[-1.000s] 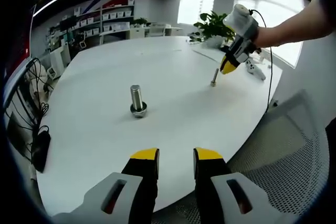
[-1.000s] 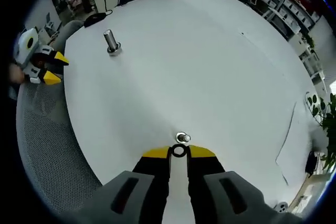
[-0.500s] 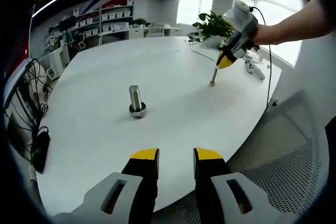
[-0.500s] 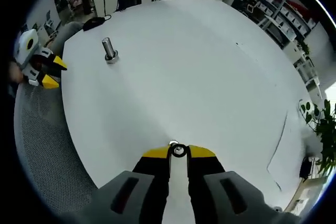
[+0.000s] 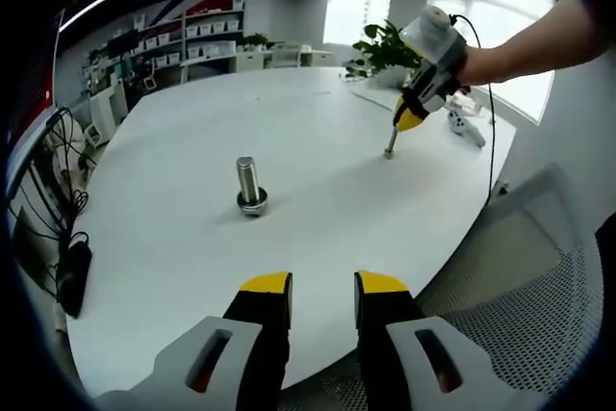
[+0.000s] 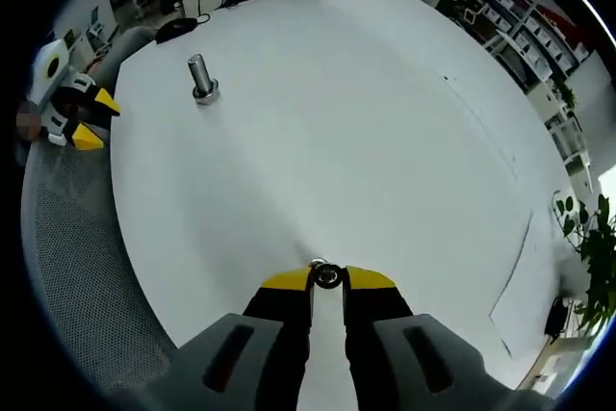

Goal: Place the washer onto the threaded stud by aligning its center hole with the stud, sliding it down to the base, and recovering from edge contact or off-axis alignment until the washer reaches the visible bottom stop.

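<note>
My right claw point(image 6: 327, 279) pinches the washer point(image 6: 327, 277) at its tips, directly over the small threaded stud point(image 5: 392, 141) on the white desk point(image 6: 366, 113); stud mostly hidden in right gripper view. Left claw point(image 5: 322, 286) narrowly parted, holding nothing. Larger bolt point(image 5: 249, 185) stands well apart.

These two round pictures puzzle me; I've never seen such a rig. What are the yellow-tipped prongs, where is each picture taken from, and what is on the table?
A person holds a two-jaw gripper in each hand, and a fisheye camera rides on each. The left gripper view looks along the left gripper, open and holding nothing. The right gripper view looks along the right gripper, shut on a washer above a small stud. On the white table also stands a larger bolt, untouched. Each gripper appears in the other's view.
</note>
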